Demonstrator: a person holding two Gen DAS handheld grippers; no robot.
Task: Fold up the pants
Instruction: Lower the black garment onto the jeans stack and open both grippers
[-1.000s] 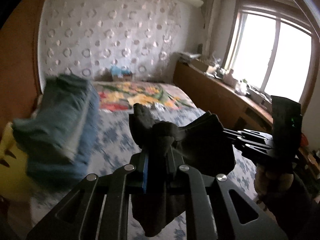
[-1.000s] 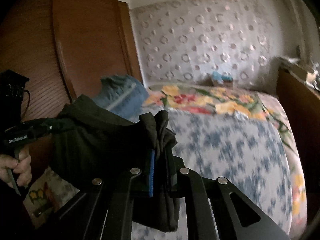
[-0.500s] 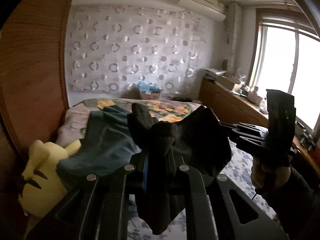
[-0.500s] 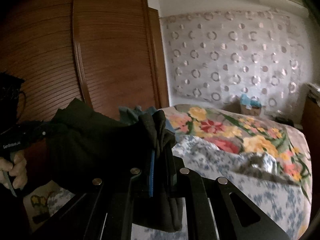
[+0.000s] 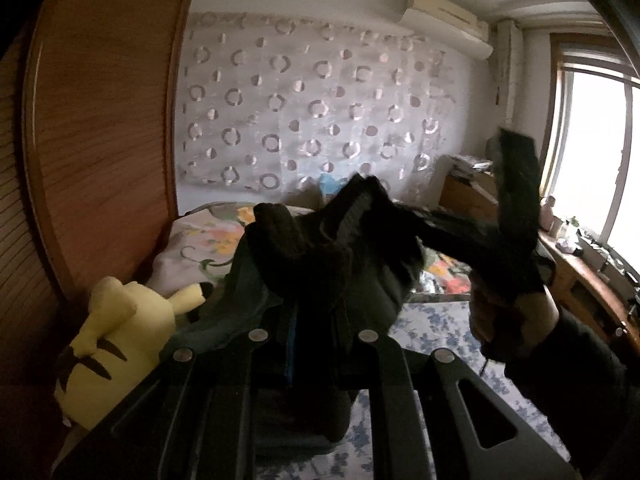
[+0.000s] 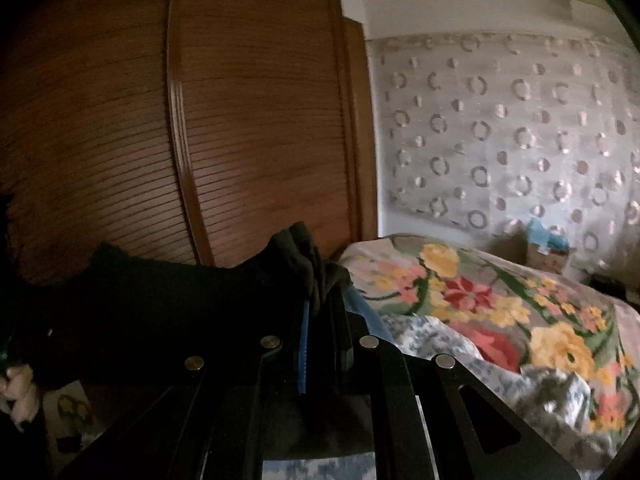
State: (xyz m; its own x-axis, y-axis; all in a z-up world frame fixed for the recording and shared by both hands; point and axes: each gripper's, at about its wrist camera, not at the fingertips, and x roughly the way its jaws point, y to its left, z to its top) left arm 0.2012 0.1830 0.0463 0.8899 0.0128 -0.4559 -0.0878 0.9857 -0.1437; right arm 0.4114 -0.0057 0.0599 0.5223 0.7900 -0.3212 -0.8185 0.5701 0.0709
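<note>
left gripper (image 5: 312, 320): jaws clamping black pants (image 5: 340, 248) | right gripper (image 6: 324, 320): jaws pinching the same pants, fabric bunching above both tips

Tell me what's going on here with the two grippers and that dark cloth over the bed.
A person is folding dark pants above a bed. The left gripper and right gripper are each shut on a bunched edge of the fabric, holding it up between them. A yellow plush toy lies by the wooden wardrobe.
</note>
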